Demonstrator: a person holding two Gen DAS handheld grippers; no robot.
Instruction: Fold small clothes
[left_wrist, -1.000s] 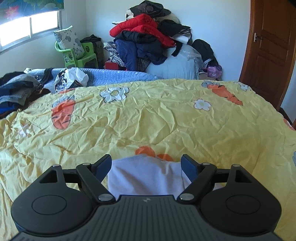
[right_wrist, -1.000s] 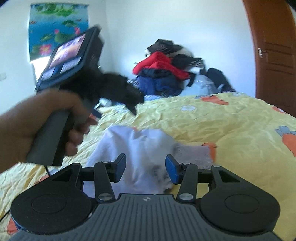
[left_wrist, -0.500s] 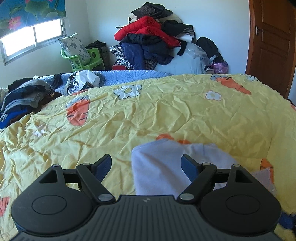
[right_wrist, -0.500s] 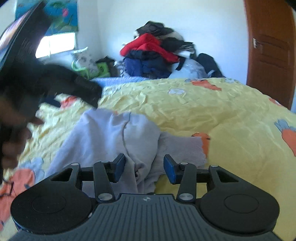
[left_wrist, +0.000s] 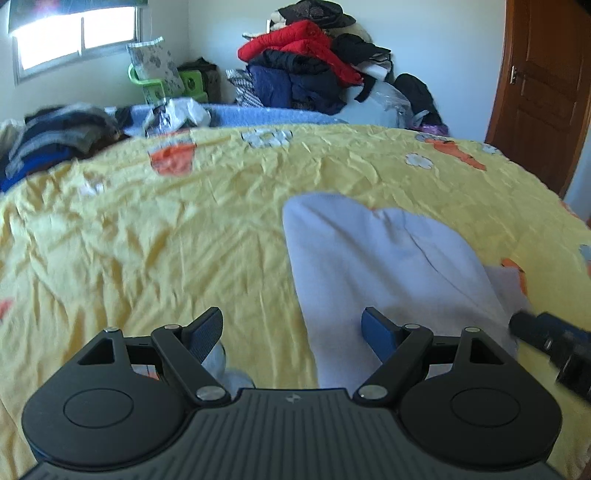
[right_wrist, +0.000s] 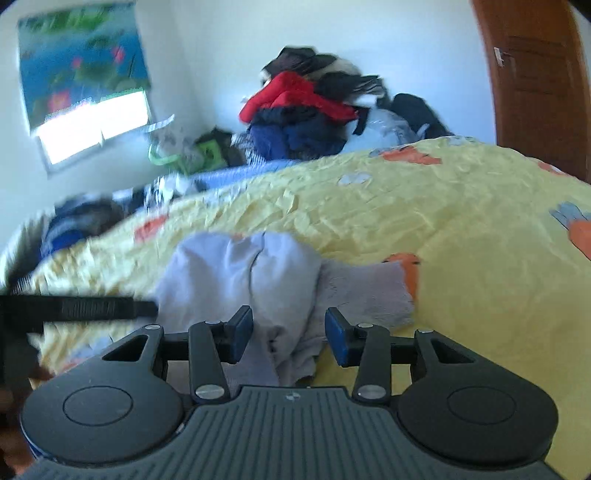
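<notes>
A small pale lilac-white garment (left_wrist: 384, 266) lies crumpled on the yellow bedsheet (left_wrist: 184, 229); it also shows in the right wrist view (right_wrist: 243, 280), with a greyish part (right_wrist: 365, 291) sticking out to its right. My left gripper (left_wrist: 292, 334) is open, its right finger over the garment's near left edge, holding nothing. My right gripper (right_wrist: 289, 334) is open just above the garment's near bunched end. The right gripper's tip (left_wrist: 543, 332) shows at the right edge of the left wrist view. The left gripper (right_wrist: 81, 308) shows blurred at the left of the right wrist view.
A heap of red, navy and black clothes (left_wrist: 310, 66) is piled against the far wall. Folded dark clothes (left_wrist: 55, 136) lie at the bed's far left. A green chair (left_wrist: 162, 81) stands under the window. A brown door (left_wrist: 546, 88) is at the right.
My left gripper moved left and back, so the garment now sits under its right finger. My right gripper stays low over the garment's near end; the left gripper dropped low at its left.
</notes>
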